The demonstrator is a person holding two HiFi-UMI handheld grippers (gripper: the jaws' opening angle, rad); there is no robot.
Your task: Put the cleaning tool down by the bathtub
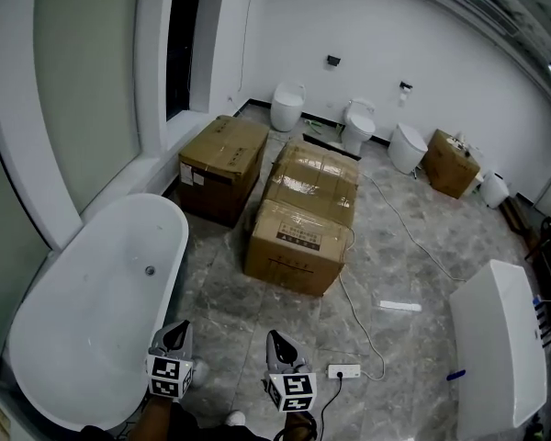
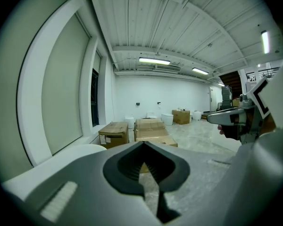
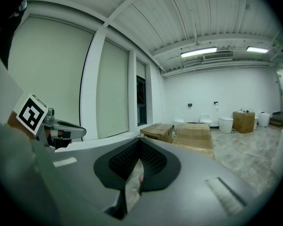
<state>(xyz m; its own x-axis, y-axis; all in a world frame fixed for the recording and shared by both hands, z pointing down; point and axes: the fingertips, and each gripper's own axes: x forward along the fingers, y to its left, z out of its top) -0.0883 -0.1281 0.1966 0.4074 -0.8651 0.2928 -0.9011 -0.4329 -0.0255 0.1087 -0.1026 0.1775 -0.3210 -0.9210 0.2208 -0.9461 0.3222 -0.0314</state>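
The white freestanding bathtub stands at the left, its rim beside my left gripper. My right gripper hangs just right of it, over the marble floor. Both point forward into the room with the jaws closed together and nothing between them. In the left gripper view the left gripper is shut, with the right gripper at the right edge. In the right gripper view the right gripper is shut, with the left gripper at the left. I see no cleaning tool in either gripper.
Three cardboard boxes sit ahead in mid-floor. Toilets line the far wall. A power strip with its cable lies right of my grippers. A white strip lies on the floor. A second white tub carries a small blue item.
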